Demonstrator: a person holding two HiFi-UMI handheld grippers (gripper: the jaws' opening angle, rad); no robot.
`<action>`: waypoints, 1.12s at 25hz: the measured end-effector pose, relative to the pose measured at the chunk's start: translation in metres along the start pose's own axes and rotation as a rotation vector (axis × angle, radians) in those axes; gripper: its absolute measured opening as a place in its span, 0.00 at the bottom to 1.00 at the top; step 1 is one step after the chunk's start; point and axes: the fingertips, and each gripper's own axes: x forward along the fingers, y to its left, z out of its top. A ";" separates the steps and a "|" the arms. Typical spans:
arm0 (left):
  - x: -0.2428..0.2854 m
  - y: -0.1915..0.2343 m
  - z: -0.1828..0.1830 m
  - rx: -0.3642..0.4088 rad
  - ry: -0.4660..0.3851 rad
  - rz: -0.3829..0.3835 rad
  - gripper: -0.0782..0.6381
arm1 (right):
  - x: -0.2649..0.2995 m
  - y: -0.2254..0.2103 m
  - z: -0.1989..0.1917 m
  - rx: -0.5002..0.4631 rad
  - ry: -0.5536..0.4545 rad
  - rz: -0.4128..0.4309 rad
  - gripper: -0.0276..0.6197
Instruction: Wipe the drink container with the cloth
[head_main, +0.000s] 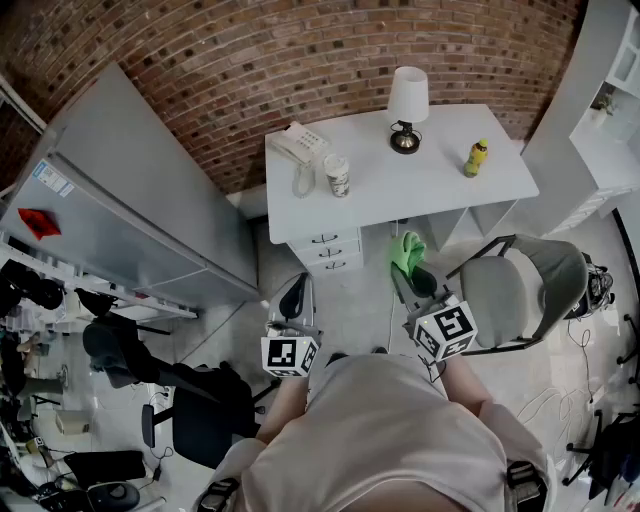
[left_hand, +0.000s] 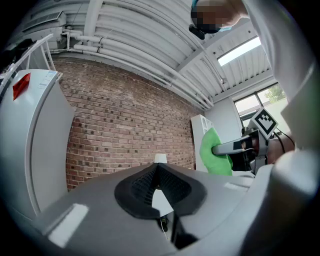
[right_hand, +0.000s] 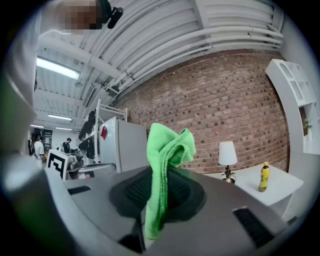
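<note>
The drink container is a small yellow bottle (head_main: 476, 157) (right_hand: 263, 177) standing upright at the right end of the white desk (head_main: 440, 185). My right gripper (head_main: 415, 275) (right_hand: 160, 192) is shut on a green cloth (head_main: 407, 252) (right_hand: 167, 150) that sticks up from the jaws. It is held in front of the desk, well short of the bottle. In the left gripper view the cloth (left_hand: 214, 152) shows at the right. My left gripper (head_main: 293, 297) (left_hand: 156, 172) hangs at the left, jaws shut with nothing between them.
On the desk stand a white lamp (head_main: 407, 108), a phone (head_main: 298, 142), a glass (head_main: 303, 180) and a patterned cup (head_main: 337, 174). Drawers (head_main: 325, 250) sit under the desk's left part. A grey office chair (head_main: 520, 285) is at the right, a grey cabinet (head_main: 130, 210) at the left.
</note>
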 end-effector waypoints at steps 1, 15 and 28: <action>0.000 0.000 0.000 -0.002 0.001 -0.003 0.12 | 0.001 0.001 0.000 -0.002 0.000 0.004 0.11; 0.011 -0.002 -0.003 0.003 0.022 -0.017 0.12 | 0.012 -0.008 0.000 -0.045 0.013 -0.008 0.11; 0.023 -0.001 -0.012 -0.009 0.045 0.007 0.12 | 0.025 -0.026 -0.008 -0.052 0.032 0.011 0.11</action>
